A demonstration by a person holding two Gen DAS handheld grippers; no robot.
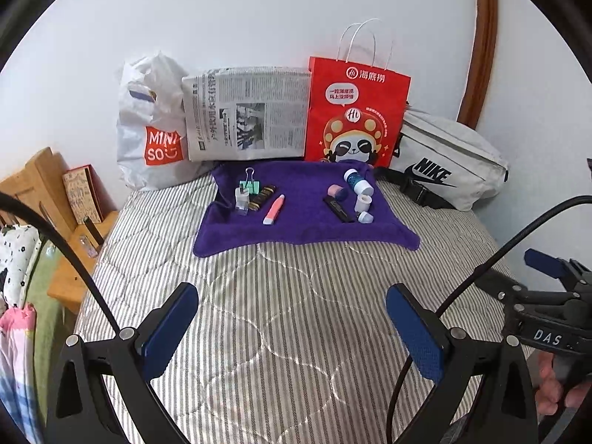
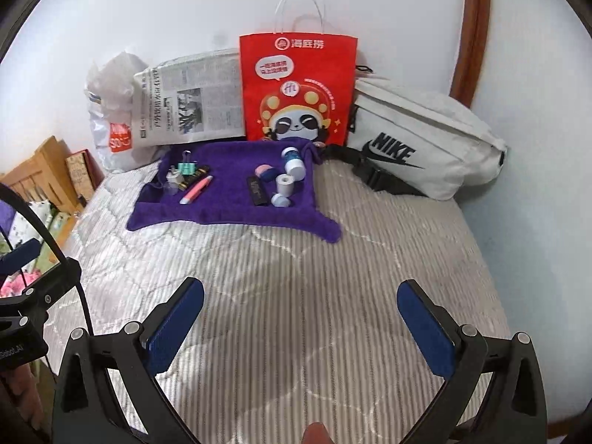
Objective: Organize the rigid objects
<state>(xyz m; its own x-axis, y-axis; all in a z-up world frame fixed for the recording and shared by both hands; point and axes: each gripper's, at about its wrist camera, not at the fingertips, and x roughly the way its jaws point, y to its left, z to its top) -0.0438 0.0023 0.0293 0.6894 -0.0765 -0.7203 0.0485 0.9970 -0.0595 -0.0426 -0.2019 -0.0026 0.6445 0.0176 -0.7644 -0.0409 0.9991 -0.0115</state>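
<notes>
A purple towel (image 1: 303,222) (image 2: 225,203) lies on the striped bed, small items on it in two groups. On its left are a green binder clip (image 1: 252,186) (image 2: 188,167), a clear little bottle (image 1: 242,201) (image 2: 173,181), a dark striped stick (image 1: 262,197) and a pink pen (image 1: 274,209) (image 2: 197,189). On its right are a black tube (image 1: 337,209) (image 2: 258,191), a pink-and-blue piece (image 1: 337,191) (image 2: 267,171), a blue-white jar (image 1: 358,180) (image 2: 293,161) and white caps (image 1: 363,207) (image 2: 285,187). My left gripper (image 1: 292,327) and right gripper (image 2: 301,327) hang open and empty over the bed, well short of the towel.
Against the wall stand a white Miniso bag (image 1: 151,129), a folded newspaper (image 1: 246,114), a red paper bag (image 1: 355,111) (image 2: 298,88) and a white Nike pouch (image 1: 447,170) (image 2: 418,148). A wooden nightstand (image 1: 74,236) sits left of the bed. The right gripper's body (image 1: 547,296) shows at the left view's right edge.
</notes>
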